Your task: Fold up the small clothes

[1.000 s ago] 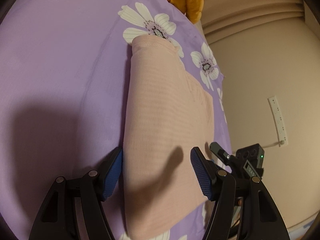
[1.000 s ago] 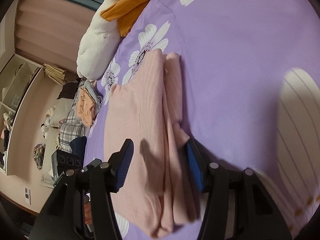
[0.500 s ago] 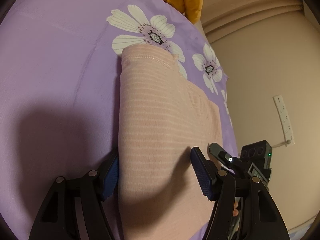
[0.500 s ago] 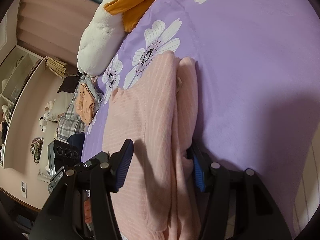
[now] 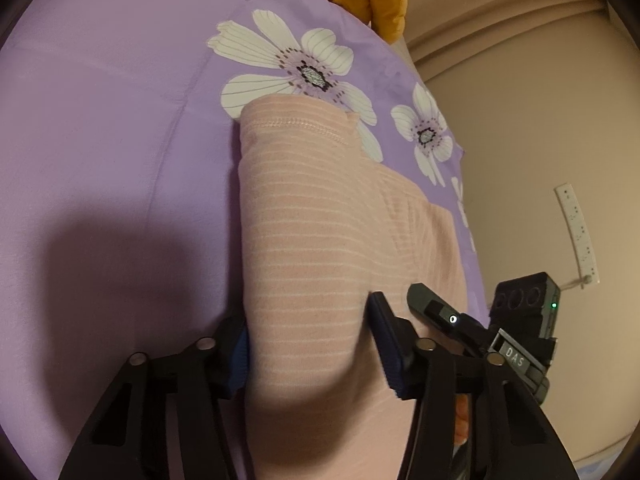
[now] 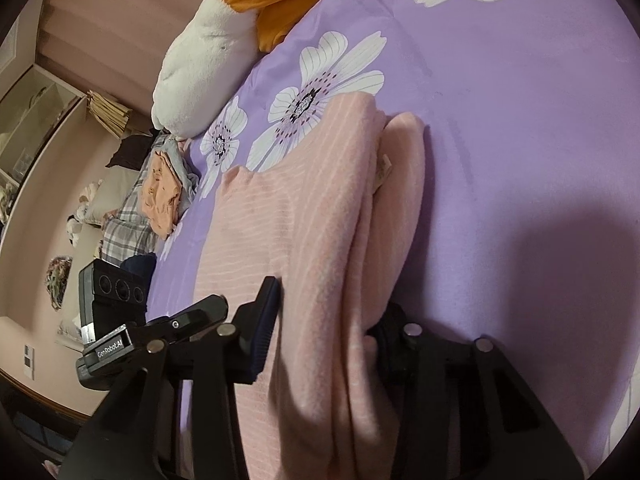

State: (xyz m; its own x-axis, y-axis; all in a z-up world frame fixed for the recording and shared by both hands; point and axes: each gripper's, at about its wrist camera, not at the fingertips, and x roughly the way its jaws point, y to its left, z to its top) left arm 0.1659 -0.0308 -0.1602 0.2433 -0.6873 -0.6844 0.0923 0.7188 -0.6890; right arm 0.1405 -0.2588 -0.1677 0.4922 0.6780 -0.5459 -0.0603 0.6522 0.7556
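Now both grippers had moved in on the near end of the pink striped garment (image 5: 312, 240), which lay folded lengthwise on the purple flowered bedspread (image 5: 120, 120), its far hem just short of a large white flower print (image 5: 296, 72). Compared with a second before, the cloth filled more of each view and the jaws had narrowed. The left gripper (image 5: 308, 344) was closing with the folded edge between its blue pads, one pad tucked at the garment's left side. The right gripper (image 6: 324, 320) was closing too, around the thicker stacked layers on the garment's other side; whether either pad was pressing firmly yet could not be told. That pinching-in suggested the near end was about to be lifted and carried toward the far hem for the next fold.
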